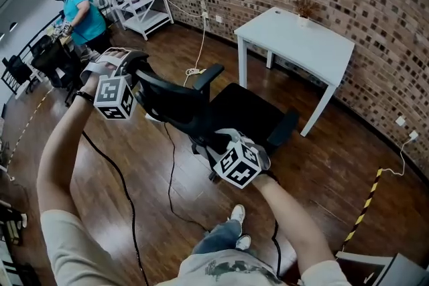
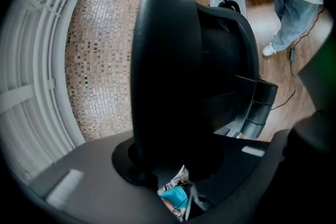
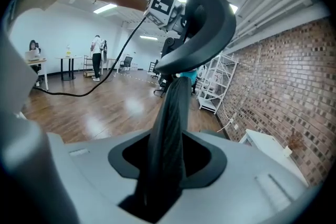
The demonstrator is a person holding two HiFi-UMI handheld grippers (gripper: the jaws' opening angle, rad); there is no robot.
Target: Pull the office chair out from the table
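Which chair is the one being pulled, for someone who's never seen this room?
Find the brick wall and the white table beside it. The black office chair stands on the wood floor just in front of that table. Unlike the dark chairs at far left, it has the left gripper and right gripper clamped on its backrest.

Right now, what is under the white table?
Between the legs of the white table, only bare wood floor shows; the tabletop hides most of the space beneath.

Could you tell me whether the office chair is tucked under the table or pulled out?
Pulled out: in the head view the chair stands clear of the table, with bare floor between them.
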